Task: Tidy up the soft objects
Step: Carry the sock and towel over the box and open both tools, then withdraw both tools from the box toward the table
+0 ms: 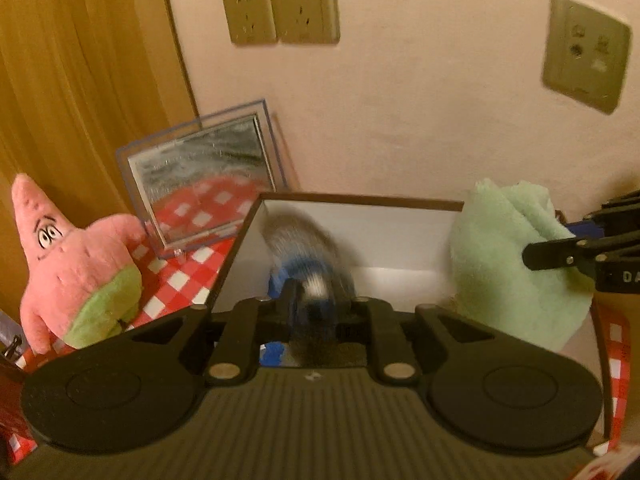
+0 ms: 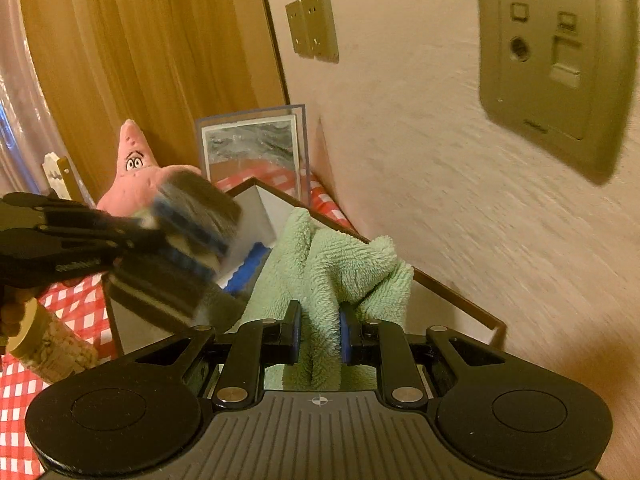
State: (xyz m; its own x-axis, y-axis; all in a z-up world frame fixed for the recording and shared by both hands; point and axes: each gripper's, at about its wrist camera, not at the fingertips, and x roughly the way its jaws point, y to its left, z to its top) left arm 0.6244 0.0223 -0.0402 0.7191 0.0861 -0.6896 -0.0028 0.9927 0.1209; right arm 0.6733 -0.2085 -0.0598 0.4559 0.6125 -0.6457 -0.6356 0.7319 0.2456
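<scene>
While both grippers hang over the box (image 1: 360, 200), the left gripper (image 1: 316, 312) pinches a striped sock (image 1: 308, 248), the right gripper (image 2: 320, 332) grips a towel (image 2: 340, 264); plush (image 1: 68, 264) remains outside.

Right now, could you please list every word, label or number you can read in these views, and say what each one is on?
"DA": white letters on the right gripper body, cut off by the picture's edge.
White lettering on the left gripper body: too blurred to read.
Small mark at the bottom of the wall socket plate: too small to read.
Nothing else legible.
</scene>
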